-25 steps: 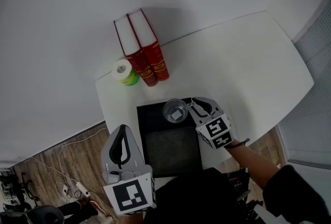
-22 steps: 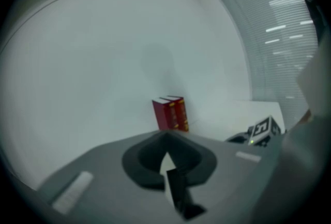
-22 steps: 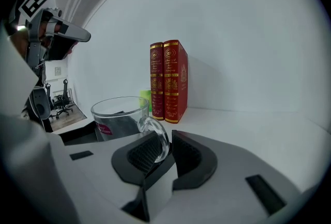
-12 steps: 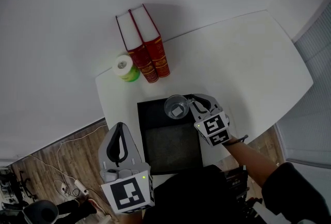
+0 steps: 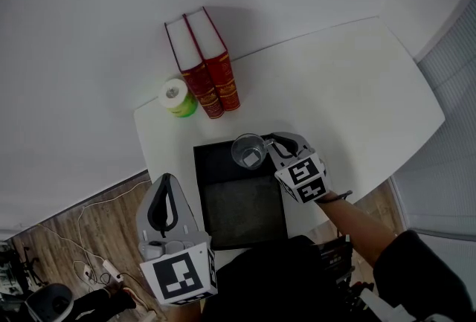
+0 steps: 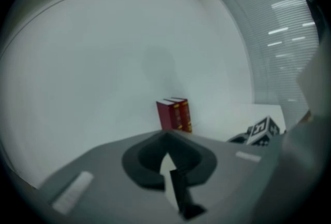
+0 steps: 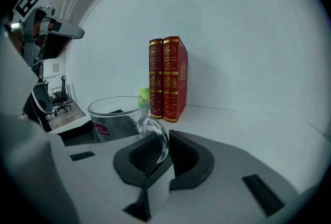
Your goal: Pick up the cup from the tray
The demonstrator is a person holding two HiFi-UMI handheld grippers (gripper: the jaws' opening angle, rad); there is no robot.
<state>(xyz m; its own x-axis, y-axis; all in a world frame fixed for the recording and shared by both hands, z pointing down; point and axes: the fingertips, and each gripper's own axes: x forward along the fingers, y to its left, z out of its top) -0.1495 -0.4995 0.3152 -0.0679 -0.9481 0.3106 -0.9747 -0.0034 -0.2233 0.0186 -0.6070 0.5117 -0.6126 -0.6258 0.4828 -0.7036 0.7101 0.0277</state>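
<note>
A clear glass cup stands in the upper right corner of the black tray, at centre frame in the head view. Its handle is clamped between the jaws of the right hand-held gripper, which have just been closing on it. The left hand-held gripper, jaws together on nothing, hangs at the lower left of the frame near the worktop edge, well apart from the cup. Two red books and a green roll stand above the tray against the wall, and open white worktop stretches right to its rounded edge.
</note>
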